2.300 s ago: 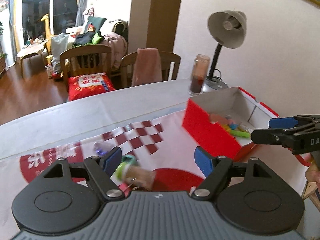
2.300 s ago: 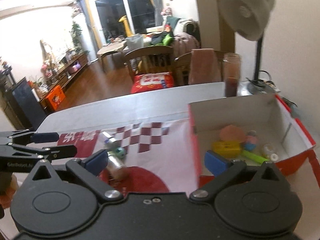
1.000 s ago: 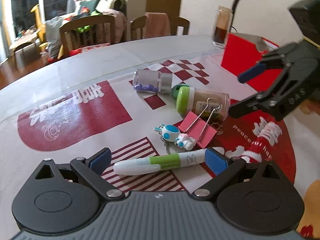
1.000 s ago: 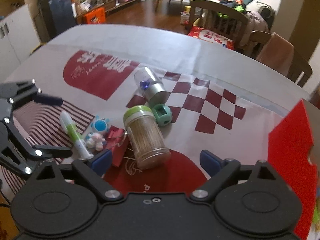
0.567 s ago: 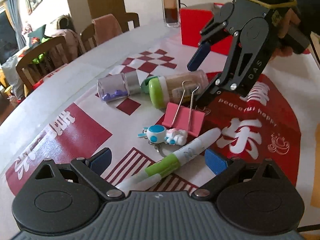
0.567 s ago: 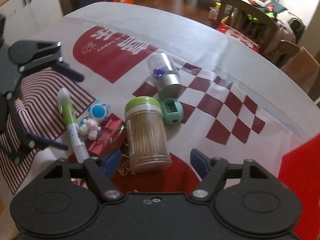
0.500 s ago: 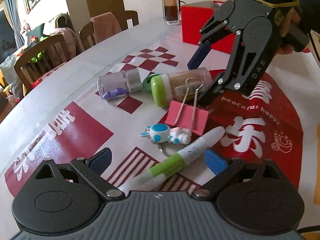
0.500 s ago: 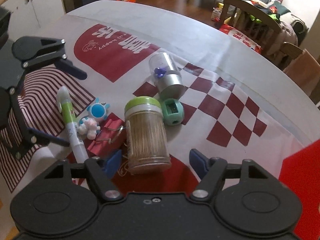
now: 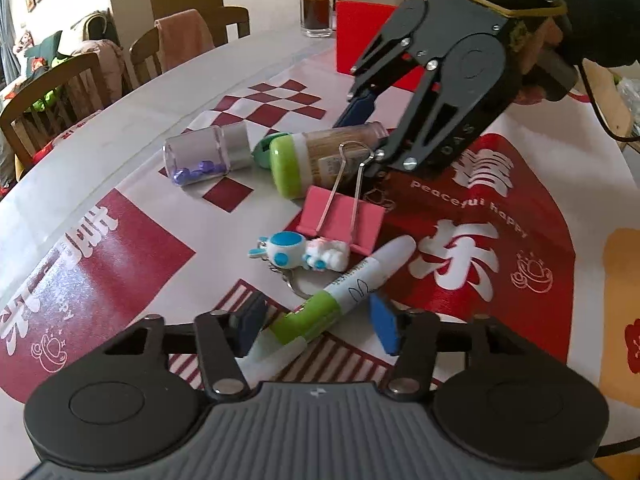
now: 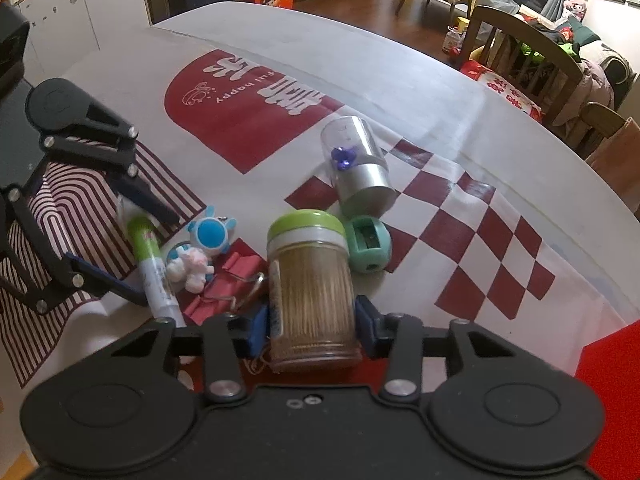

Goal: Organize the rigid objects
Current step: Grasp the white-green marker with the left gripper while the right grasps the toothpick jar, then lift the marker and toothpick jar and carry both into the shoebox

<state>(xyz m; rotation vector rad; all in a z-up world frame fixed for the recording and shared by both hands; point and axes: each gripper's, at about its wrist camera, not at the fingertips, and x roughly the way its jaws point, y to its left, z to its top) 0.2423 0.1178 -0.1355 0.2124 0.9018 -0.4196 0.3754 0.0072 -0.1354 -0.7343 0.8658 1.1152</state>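
Right wrist view, lower centre: my right gripper (image 10: 311, 326) has just closed on the toothpick jar (image 10: 310, 286), left gripper (image 9: 316, 326) narrows around the marker (image 9: 336, 294), not yet clamped, so both look near lift-ready.

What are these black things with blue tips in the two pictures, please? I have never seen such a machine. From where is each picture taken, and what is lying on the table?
They are two hand-held grippers; a person holds one in each hand, and each carries a camera looking along its fingers. In the left camera's picture, the left gripper has its blue pads around a green-and-white marker, not yet squeezing it. In the right camera's picture, the right gripper is closed on a lying toothpick jar with a green lid. On the printed tablecloth also lie a pink binder clip, a blue-and-white keychain toy, a clear vial with purple beads and a teal sharpener.
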